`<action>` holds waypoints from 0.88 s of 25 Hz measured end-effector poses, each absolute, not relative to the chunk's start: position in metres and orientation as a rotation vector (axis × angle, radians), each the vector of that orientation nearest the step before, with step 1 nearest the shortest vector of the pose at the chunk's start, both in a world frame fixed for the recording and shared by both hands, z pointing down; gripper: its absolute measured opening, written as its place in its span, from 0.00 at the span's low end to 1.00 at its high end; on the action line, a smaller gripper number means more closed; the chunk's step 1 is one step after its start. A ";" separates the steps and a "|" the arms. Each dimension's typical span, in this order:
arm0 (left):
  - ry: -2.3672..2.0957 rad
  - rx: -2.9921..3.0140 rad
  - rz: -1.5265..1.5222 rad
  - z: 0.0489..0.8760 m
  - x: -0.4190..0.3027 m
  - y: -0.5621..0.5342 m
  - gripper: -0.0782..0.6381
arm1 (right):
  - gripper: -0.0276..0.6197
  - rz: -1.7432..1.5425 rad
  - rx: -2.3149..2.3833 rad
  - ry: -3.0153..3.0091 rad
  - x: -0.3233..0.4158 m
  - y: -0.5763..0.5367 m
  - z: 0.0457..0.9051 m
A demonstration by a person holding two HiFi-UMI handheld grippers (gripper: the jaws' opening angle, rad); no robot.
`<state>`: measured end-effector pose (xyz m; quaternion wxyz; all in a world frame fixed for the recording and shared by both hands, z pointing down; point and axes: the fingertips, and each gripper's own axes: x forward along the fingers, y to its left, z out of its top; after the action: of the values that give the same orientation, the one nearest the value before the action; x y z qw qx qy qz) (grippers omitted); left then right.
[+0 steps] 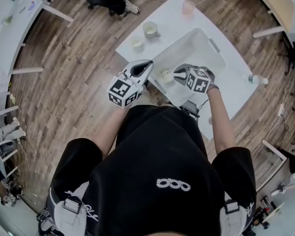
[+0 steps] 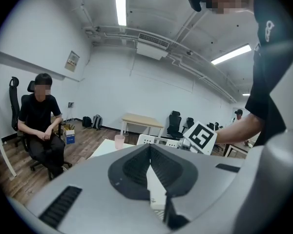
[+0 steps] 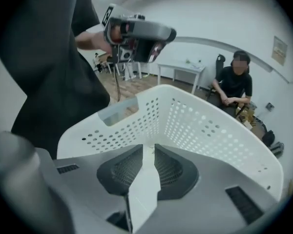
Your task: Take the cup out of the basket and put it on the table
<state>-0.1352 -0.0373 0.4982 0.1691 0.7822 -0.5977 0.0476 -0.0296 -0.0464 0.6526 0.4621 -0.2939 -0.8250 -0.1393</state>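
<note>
Seated person (image 2: 39, 121) in black at far left of the left gripper view, well clear of the table (image 1: 172, 14). Same person shows in the right gripper view (image 3: 234, 87).

Small pale cup (image 1: 136, 44) and mug (image 1: 151, 30) stand on the table left of the basket (image 1: 214, 45), upright, apart from each other.

Left gripper (image 1: 147, 64): jaws fully together, tips meeting, nothing held. The left gripper view (image 2: 150, 146) shows the two pads touching at the front. It sits at the basket's near-left rim, pointing roughly level across it. Can't tell whether it touches the rim.

Task cup (image 1: 165, 74): in the basket, at the near end, on the floor of it, small and pale. It lies between the two gripper tips in the head view, just beside the right one. Not gripped by either. Too small to read its orientation.

Right gripper (image 1: 178, 73): inside the basket, angled steeply down. The right gripper view (image 3: 149, 147) shows the perforated white walls (image 3: 210, 130) wrapping round ahead and to both sides. Jaws all but together, with a hairline slit between the tips, and only basket floor seen through it. Holding nothing. The cup isn't visible in that view. Its marker cube (image 2: 201, 137) is visible from the left gripper view.

Pink cup (image 1: 188, 6) upright on the table past the basket's far end, also seen from the left gripper view (image 2: 119, 141).

Bottle (image 1: 258, 79) lies on its side at the table's right edge, well apart from the basket.
</note>
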 end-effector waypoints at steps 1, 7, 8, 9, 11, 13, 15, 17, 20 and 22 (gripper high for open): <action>-1.703 2.216 0.136 0.499 -0.137 -0.037 0.12 | 0.16 -0.373 -0.754 -1.980 -0.029 -0.046 0.665; -1.715 2.165 0.142 0.512 -0.148 -0.031 0.12 | 0.44 -0.455 -0.870 -1.874 -0.044 -0.039 0.712; -1.714 2.158 0.147 0.516 -0.149 -0.030 0.12 | 0.47 -0.471 -0.889 -1.856 -0.046 -0.037 0.720; -1.712 2.152 0.151 0.520 -0.150 -0.028 0.12 | 0.49 -0.490 -0.912 -1.835 -0.047 -0.036 0.727; -1.708 2.139 0.154 0.525 -0.153 -0.027 0.12 | 0.53 -0.525 -0.960 -1.802 -0.050 -0.032 0.735; -1.706 2.128 0.155 0.527 -0.156 -0.027 0.12 | 0.56 -0.542 -0.995 -1.788 -0.053 -0.028 0.739; -1.703 2.119 0.159 0.530 -0.156 -0.027 0.12 | 0.59 -0.541 -1.011 -1.784 -0.053 -0.025 0.748; -1.700 2.114 0.161 0.533 -0.157 -0.031 0.12 | 0.62 -0.533 -1.018 -1.774 -0.053 -0.026 0.760; -1.696 2.107 0.167 0.535 -0.159 -0.035 0.12 | 0.64 -0.518 -1.025 -1.764 -0.056 -0.029 0.771; -1.694 2.103 0.170 0.538 -0.160 -0.036 0.12 | 0.64 -0.501 -1.034 -1.757 -0.060 -0.030 0.776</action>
<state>-0.1601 -0.0361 0.5378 0.2164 0.7588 -0.6113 0.0614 -0.0597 -0.0296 0.7757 0.4979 -0.4271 -0.7258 -0.2070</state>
